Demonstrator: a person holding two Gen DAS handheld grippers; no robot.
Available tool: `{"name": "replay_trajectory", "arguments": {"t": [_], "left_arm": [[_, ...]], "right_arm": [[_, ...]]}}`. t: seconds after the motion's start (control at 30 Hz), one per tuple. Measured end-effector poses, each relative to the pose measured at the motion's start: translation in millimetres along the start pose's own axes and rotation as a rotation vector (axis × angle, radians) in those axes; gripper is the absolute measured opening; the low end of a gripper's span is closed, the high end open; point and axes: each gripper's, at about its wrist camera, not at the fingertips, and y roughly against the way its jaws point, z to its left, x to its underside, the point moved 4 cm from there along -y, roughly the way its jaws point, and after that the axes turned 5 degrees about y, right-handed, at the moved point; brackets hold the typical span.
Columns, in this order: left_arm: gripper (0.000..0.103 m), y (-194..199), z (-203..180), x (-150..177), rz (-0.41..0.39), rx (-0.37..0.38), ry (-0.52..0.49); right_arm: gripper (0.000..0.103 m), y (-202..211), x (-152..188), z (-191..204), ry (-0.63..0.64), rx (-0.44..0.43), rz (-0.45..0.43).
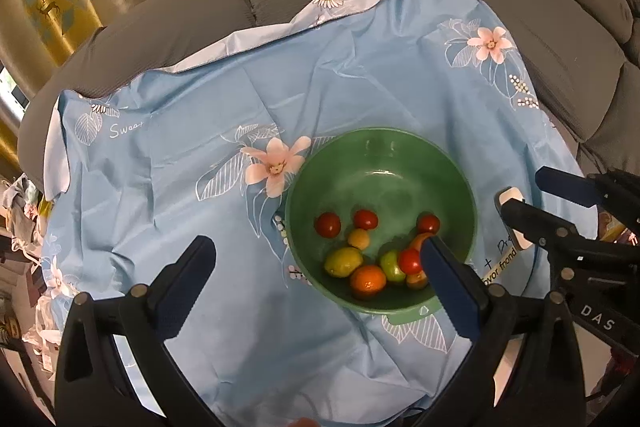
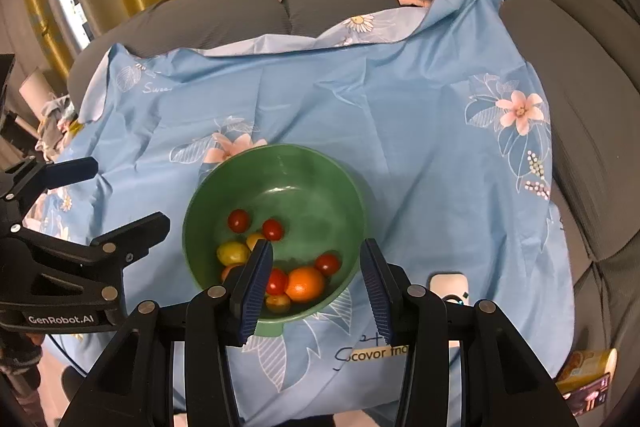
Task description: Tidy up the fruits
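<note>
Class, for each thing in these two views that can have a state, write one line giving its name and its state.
Green plastic bowl: upright, holding fruit.
Round orange fruit: in the bowl.
Light blue floral cloth: spread out, wrinkled.
Left gripper: open, empty.
Right gripper: open, empty, above the bowl's near rim.

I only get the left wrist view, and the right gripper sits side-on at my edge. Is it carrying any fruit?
Observer: No. The right gripper has its jaws parted with nothing between them.
Operator: What lies below it?
Observer: The near side of the green bowl; the orange shows between the jaws.
Operator: Anything further right?
Observer: A yellow packet by the right edge of the blue cloth.
</note>
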Motion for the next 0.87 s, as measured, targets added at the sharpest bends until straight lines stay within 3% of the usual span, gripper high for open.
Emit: {"name": "replay_trajectory", "arguments": {"t": [0.87], "left_arm": [[0.102, -4.3, -9.3, 0.9, 0.014, 0.003, -0.016]], "right_arm": [[0.046, -1.8, 2.6, -4.3, -0.002, -0.002, 0.005]]}}
